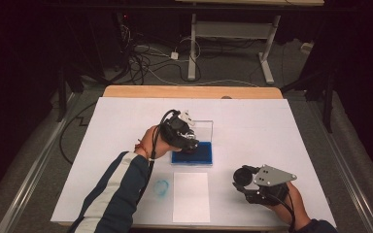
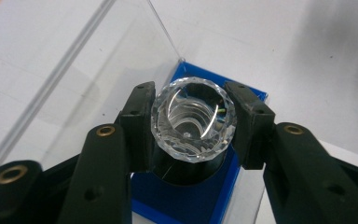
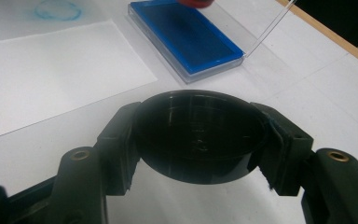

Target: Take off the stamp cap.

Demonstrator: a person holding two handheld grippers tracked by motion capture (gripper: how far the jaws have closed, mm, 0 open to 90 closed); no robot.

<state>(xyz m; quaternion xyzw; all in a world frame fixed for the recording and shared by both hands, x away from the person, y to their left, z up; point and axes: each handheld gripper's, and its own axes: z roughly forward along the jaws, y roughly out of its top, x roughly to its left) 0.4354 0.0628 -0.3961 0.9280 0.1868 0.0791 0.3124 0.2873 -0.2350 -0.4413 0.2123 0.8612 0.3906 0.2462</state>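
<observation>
Between the left gripper's (image 2: 193,126) jaws a faceted crystal stamp (image 2: 193,119) is pinched, directly over the blue ink pad (image 1: 192,154). A black round cap (image 3: 200,135) is clamped by the right gripper (image 3: 200,140). No legible writing is seen.

Stamp over the ink pad, sheet in front

The stamp (image 2: 193,119) sits on the ink pad (image 1: 193,154); 1 paper sheet (image 1: 191,196) lies before it, the cap (image 3: 200,135) to its right.
</observation>
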